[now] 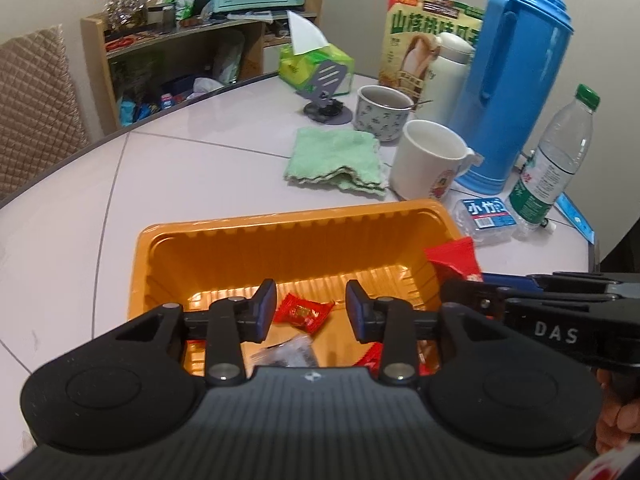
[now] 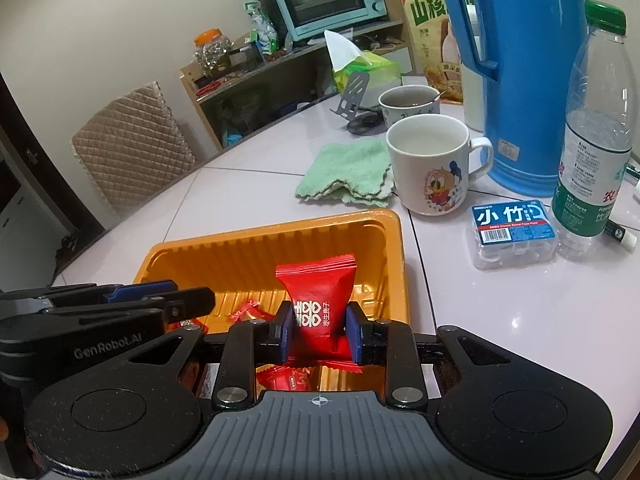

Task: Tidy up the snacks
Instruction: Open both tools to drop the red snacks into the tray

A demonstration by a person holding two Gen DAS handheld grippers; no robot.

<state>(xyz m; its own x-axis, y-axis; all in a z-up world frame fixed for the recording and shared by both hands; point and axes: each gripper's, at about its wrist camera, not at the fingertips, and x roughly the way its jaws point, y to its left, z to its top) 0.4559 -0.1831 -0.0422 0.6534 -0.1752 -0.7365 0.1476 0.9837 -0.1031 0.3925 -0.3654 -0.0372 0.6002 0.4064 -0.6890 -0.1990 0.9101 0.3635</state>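
While the right gripper [image 2: 316,330] is hanging over the near end of the orange tray [image 2: 396,248], its jaws are pinching a red snack packet [image 2: 316,292] by the lower half. The packet is standing upright, long axis vertical and top seam up, so the tray floor is lying straight below it. My read: the coming move is a plain drop, needing only the jaws to part.

The left gripper [image 1: 311,312] is sitting beside it over the same tray, jaws partly apart and holding nothing. A small red candy [image 1: 304,312] is lying flat on the tray floor, seen between the pads [image 1: 267,308] but not touched by them; whether it is level with them or below I cannot tell.

More wrapped pieces are resting on the tray floor at the near end: a dark clear-wrapped piece [image 1: 290,350], plus red wrappers partly hidden by both grippers.

Both grippers are pointing steeply down and forward, side by side, close together above the tray's near edge. The right one is the nearer to finishing a placement, since it alone is carrying something.

The tray is sitting on the white tabletop [image 2: 500,300], with a cartoon mug [image 2: 432,164] and a green cloth [image 2: 348,176] well behind it, clear of any drop.
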